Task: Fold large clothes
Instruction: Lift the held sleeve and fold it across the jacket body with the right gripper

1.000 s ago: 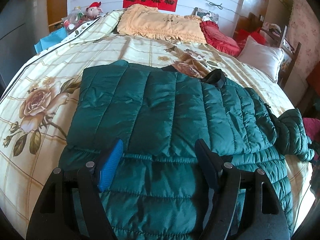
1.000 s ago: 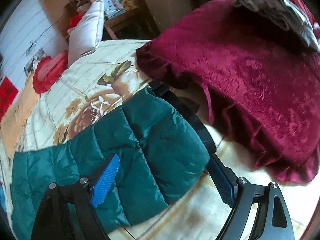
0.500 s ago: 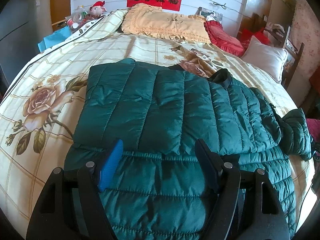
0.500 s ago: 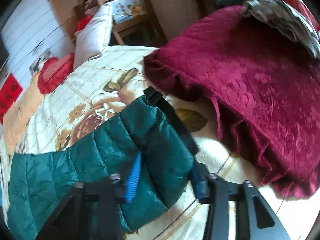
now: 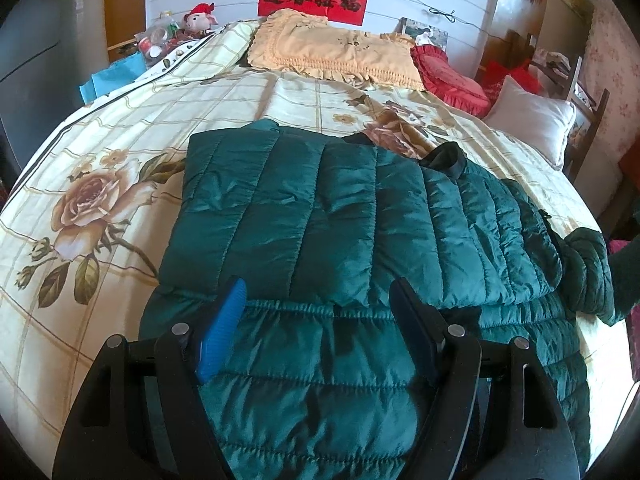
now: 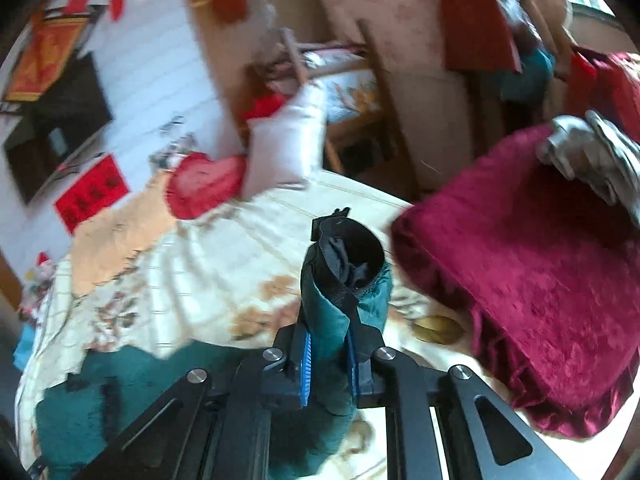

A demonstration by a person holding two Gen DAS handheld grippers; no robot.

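The green jacket point(image 5: 360, 240) lies spread on the bed point(image 5: 160, 120), already partly folded, its long axis running left to right across the left wrist view. One sleeve point(image 6: 344, 292) is pinched near its black cuff between the closed jaws of the right gripper point(image 6: 328, 364); it stands up out of them, clear of the bed. The body of the jacket lies down and to the left of those jaws, so the fold most likely goes that way. The left gripper point(image 5: 320, 328) hovers over the jacket's near edge, jaws wide apart, gripping nothing, angled downward.
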